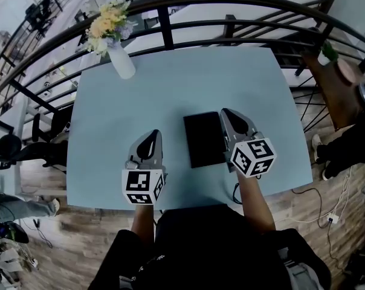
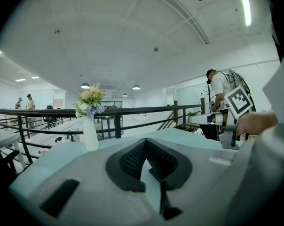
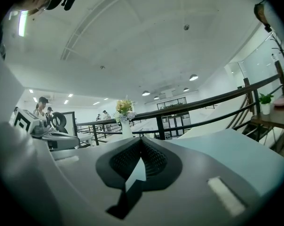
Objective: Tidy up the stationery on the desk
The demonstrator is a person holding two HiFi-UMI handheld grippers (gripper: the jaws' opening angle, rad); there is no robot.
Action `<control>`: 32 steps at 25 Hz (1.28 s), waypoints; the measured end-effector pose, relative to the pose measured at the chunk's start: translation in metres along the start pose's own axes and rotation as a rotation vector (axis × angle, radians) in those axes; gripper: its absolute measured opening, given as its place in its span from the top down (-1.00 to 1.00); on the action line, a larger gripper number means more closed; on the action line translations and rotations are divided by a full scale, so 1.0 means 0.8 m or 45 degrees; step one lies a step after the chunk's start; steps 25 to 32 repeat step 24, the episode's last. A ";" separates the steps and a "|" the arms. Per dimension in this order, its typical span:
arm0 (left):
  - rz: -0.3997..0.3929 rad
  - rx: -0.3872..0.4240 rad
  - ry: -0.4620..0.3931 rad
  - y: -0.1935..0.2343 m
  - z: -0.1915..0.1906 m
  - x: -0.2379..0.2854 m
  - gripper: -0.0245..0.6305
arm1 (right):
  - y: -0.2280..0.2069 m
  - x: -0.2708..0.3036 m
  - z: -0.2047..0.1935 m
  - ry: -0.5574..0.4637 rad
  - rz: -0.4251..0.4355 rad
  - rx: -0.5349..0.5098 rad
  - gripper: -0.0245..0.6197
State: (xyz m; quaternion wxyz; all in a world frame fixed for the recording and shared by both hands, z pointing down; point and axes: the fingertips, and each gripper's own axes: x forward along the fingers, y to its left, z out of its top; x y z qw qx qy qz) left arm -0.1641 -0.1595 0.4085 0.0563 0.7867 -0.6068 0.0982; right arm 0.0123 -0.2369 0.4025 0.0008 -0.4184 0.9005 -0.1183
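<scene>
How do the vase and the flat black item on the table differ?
1. Pose: the vase stands upright; the flat black item lies flat.
2. Colour and shape: the vase is white and narrow; the black item is a dark rectangle.
3. Place: the vase is near the far left corner; the black item is near the middle, beside the right gripper.
4. Load: the vase holds flowers; the black item carries nothing.

Both rest on the blue table.

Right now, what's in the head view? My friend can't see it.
Seen from above, a person holds the left tongs and right tongs, both shut and empty, over a pale blue table, with a flat black rectangle lying between them. A white vase of flowers stands at the far left corner.
</scene>
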 end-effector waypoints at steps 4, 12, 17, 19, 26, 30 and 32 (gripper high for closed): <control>0.002 0.005 0.001 0.003 0.000 0.000 0.94 | 0.005 0.004 0.000 -0.001 0.015 -0.003 0.89; 0.007 0.013 0.005 0.004 0.001 -0.002 0.94 | 0.008 0.004 0.000 -0.001 0.030 0.012 0.89; 0.016 0.015 0.005 0.003 0.002 -0.005 0.94 | 0.009 0.001 0.001 -0.003 0.033 0.015 0.89; 0.018 0.015 0.005 0.002 0.002 -0.006 0.94 | 0.009 -0.001 0.001 -0.005 0.034 0.015 0.89; 0.018 0.020 0.001 -0.005 -0.002 -0.010 0.94 | 0.008 -0.009 -0.002 -0.009 0.037 0.017 0.89; 0.018 0.020 0.001 -0.005 -0.002 -0.010 0.94 | 0.008 -0.009 -0.002 -0.009 0.037 0.017 0.89; 0.018 0.020 0.001 -0.005 -0.002 -0.010 0.94 | 0.008 -0.009 -0.002 -0.009 0.037 0.017 0.89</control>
